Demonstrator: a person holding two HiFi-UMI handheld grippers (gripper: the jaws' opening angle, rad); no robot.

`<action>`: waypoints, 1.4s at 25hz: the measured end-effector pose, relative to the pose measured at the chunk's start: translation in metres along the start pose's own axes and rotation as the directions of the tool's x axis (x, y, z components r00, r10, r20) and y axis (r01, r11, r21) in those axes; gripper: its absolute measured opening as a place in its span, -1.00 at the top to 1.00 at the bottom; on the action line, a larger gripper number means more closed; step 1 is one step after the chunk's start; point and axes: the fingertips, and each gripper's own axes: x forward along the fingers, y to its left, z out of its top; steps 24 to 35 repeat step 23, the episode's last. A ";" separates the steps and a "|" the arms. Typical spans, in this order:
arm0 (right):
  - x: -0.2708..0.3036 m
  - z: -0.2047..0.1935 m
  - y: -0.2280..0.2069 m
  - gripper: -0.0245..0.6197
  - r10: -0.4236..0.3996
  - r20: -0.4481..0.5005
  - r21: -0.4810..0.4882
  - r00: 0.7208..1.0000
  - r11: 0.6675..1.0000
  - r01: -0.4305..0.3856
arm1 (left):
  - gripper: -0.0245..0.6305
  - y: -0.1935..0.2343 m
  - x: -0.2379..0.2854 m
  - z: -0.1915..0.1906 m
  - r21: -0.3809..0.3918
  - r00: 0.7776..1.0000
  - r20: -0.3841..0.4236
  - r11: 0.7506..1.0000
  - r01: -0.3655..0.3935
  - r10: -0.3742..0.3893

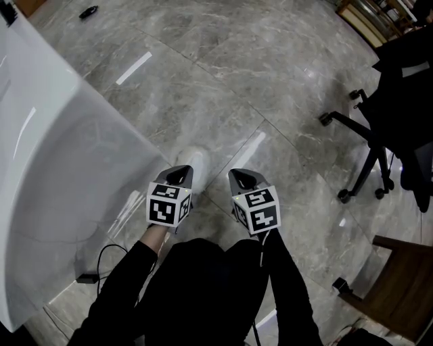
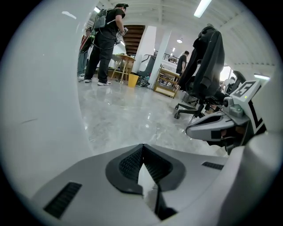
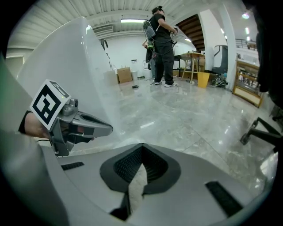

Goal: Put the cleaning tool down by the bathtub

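Note:
The white bathtub point(image 1: 54, 169) fills the left of the head view, and its wall also shows in the left gripper view point(image 2: 40, 110) and the right gripper view point(image 3: 79, 57). My left gripper point(image 1: 179, 174) and right gripper point(image 1: 242, 179) hang side by side over the marble floor, close to the tub's outer wall. Both are shut, tips meeting, with nothing visibly held point(image 2: 142, 145) point(image 3: 142, 145). A blurred white object point(image 1: 195, 162) lies on the floor just past the left gripper's tip; I cannot tell what it is. No cleaning tool is clearly in view.
A black office chair point(image 1: 379, 135) draped with dark clothing stands at the right, a wooden chair point(image 1: 399, 290) at the lower right. A black cable with adapter point(image 1: 88, 277) lies by the tub's base. A small dark item point(image 1: 88, 11) rests far off. People point(image 3: 161, 44) stand at the back.

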 end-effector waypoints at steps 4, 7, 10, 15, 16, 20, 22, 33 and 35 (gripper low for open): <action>-0.001 -0.003 0.001 0.92 0.006 0.002 0.012 1.000 1.000 -0.006 | 0.90 0.001 -0.002 -0.001 0.002 1.000 -0.005 1.000 0.000 0.000; -0.001 -0.002 0.002 0.92 0.009 0.003 0.014 1.000 1.000 -0.009 | 0.90 0.002 -0.002 -0.002 0.000 1.000 -0.009 1.000 0.000 0.000; 0.000 -0.002 0.002 0.92 0.008 0.004 0.019 1.000 1.000 -0.008 | 0.90 0.002 -0.002 -0.003 0.006 1.000 -0.013 1.000 0.001 -0.001; -0.001 -0.003 0.002 0.92 0.005 0.002 0.015 1.000 1.000 -0.005 | 0.90 0.003 -0.003 -0.006 0.010 1.000 -0.019 1.000 0.000 0.000; -0.001 -0.003 0.002 0.92 0.004 0.001 0.014 1.000 1.000 -0.004 | 0.90 0.003 -0.003 -0.006 0.009 1.000 -0.020 1.000 0.000 0.001; -0.002 -0.004 0.000 0.92 0.000 0.000 0.012 1.000 1.000 0.000 | 0.90 0.002 -0.003 -0.008 0.004 1.000 -0.022 1.000 0.007 -0.006; -0.001 -0.005 -0.001 0.92 0.001 0.000 0.024 1.000 1.000 -0.001 | 0.90 0.000 -0.003 -0.009 0.003 1.000 -0.023 1.000 0.012 -0.012; -0.001 -0.005 -0.002 0.92 0.001 0.000 0.031 1.000 1.000 -0.001 | 0.90 -0.001 -0.003 -0.009 0.004 1.000 -0.023 1.000 0.015 -0.015; -0.001 -0.005 -0.002 0.92 0.001 0.000 0.031 1.000 1.000 -0.001 | 0.90 -0.001 -0.003 -0.009 0.004 1.000 -0.023 1.000 0.015 -0.015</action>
